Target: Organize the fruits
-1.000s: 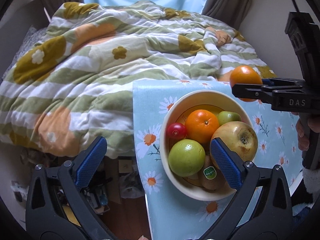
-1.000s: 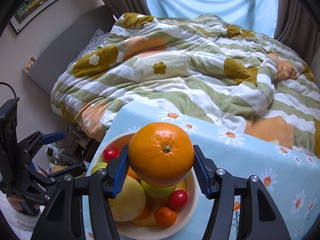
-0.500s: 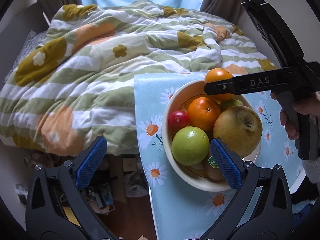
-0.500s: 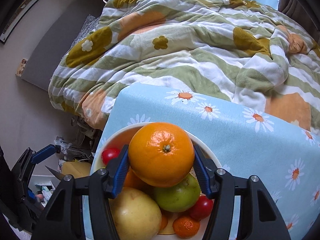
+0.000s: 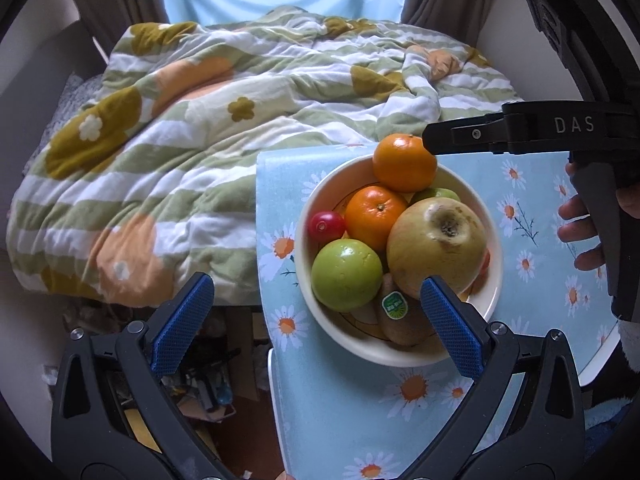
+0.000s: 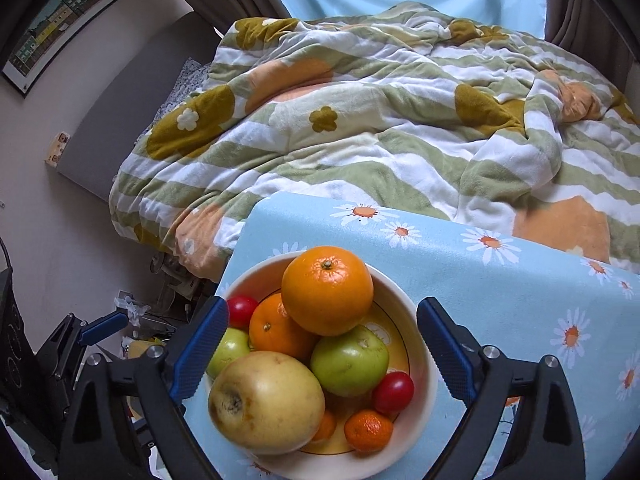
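A cream bowl (image 5: 494,236) (image 6: 416,316) on the daisy-print blue tablecloth (image 5: 340,400) (image 6: 500,292) holds several fruits. A large orange (image 5: 404,162) (image 6: 327,290) rests on top of the pile at the bowl's far side, free of any grip. Below it lie a second orange (image 5: 374,216), green apples (image 5: 346,274) (image 6: 350,360), a big yellow apple (image 5: 436,246) (image 6: 266,400), red cherry tomatoes (image 5: 326,224) (image 6: 394,386), a kiwi (image 5: 400,320) and a small mandarin (image 6: 368,428). My right gripper (image 6: 322,352) is open over the bowl. My left gripper (image 5: 316,320) is open, low at the bowl's near-left side.
A bed with a green, white and orange flowered blanket (image 5: 200,140) (image 6: 380,128) lies just behind the table. The table's left edge (image 5: 260,260) drops to a cluttered floor (image 5: 208,380). A framed picture (image 6: 60,20) hangs on the left wall.
My right gripper lowered the large orange onto the pile in the bowl, opened and let it go, then drew back a little. My left gripper stayed open and nearly still.
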Motion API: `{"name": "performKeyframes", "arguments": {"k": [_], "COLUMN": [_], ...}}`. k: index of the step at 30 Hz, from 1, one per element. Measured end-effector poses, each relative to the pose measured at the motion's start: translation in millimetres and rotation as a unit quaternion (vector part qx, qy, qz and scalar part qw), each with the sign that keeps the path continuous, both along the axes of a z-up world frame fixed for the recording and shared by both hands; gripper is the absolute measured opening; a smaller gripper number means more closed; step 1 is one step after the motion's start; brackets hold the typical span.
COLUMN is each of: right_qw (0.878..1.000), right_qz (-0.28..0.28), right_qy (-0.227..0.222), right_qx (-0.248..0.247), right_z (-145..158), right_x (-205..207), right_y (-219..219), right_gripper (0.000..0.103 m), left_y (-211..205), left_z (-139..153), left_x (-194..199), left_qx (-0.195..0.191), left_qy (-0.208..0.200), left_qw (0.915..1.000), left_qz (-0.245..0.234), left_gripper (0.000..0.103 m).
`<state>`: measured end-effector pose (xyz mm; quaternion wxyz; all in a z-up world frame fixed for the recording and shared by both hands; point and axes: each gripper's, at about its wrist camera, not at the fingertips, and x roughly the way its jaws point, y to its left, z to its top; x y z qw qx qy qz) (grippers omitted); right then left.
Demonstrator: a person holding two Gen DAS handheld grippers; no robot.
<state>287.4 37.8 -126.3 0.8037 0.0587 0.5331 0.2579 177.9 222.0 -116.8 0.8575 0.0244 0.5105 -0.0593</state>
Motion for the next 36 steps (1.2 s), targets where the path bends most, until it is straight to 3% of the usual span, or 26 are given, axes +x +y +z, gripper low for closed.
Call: {"name": "performKeyframes", "arguments": {"k": [4, 6, 16, 28, 36], "right_qw": [0.999, 0.998, 0.984, 0.967, 0.958], "right_qz": [-0.011, -0.020, -0.093, -0.171, -0.199], "right_qy": [-0.039, -0.058, -0.128, -0.135, -0.151], "right_qx": [0.001, -0.006, -0.079, -0.131, -0.143], "right_z": [29.1, 43.6, 88.9, 91.2, 93.5], "right_x": [-23.0, -36.8, -125.1, -199.2, -220.9], "right_y": [-28.2, -44.4, -132.4, -189.1, -203.7], "right_gripper": [0.095, 0.103, 0.103, 0.103, 0.103], "left_y": [-21.9, -35.5, -99.9, -142.6, -150.1], "left_z": [21.6, 33.5, 80.4, 102.7, 105.9], "left_x": [-11.1, -17.5, -59.1, -110.0, -126.4], "left_qx": [0.002, 0.002, 0.002, 0.004, 0.002], "left_qy": [-0.019, -0.029, -0.078, -0.119, -0.134], "left_qw": [0.9998, 0.9996, 0.9968, 0.9925, 0.9905], "left_qz": [0.002, 0.003, 0.015, 0.024, 0.028], "left_gripper": [0.103, 0.103, 0.103, 0.103, 0.103]}}
